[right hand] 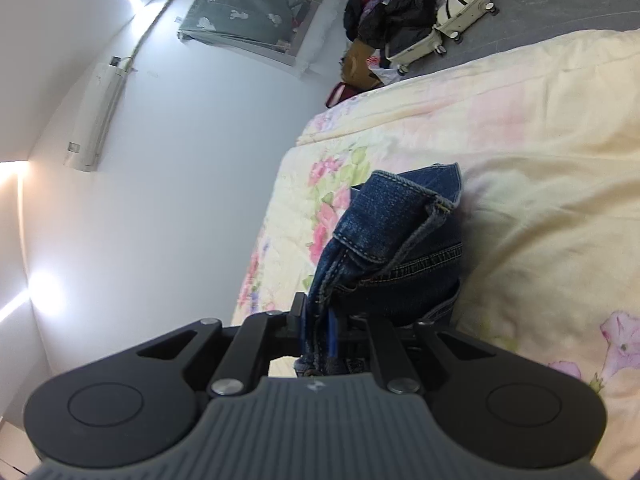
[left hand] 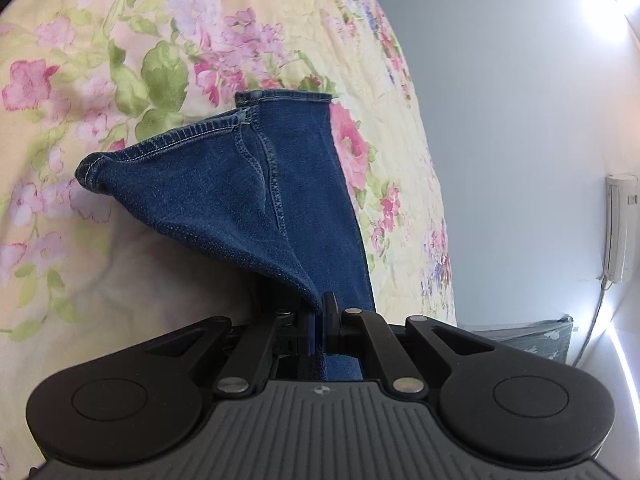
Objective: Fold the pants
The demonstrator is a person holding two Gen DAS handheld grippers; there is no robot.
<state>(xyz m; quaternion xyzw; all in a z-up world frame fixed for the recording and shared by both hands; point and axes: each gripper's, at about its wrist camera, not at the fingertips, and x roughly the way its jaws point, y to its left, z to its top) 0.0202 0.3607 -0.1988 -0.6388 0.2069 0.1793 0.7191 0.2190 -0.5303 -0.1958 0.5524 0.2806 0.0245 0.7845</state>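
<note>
Blue denim pants (left hand: 256,200) hang over a floral bedspread (left hand: 120,80). In the left wrist view my left gripper (left hand: 320,316) is shut on the leg end, with both stitched hems (left hand: 192,132) fanning out ahead of it. In the right wrist view my right gripper (right hand: 316,320) is shut on the waistband end of the pants (right hand: 392,224), where a belt loop and pocket stitching show. The cloth is bunched between the fingers. The middle of the pants is hidden from both views.
The bed (right hand: 520,160) meets a white wall (right hand: 180,180) carrying an air conditioner (right hand: 96,116) and a curtained window (right hand: 248,16). A white suitcase (right hand: 452,12) and a pile of clothes and bags (right hand: 384,12) lie on the grey floor beyond the bed.
</note>
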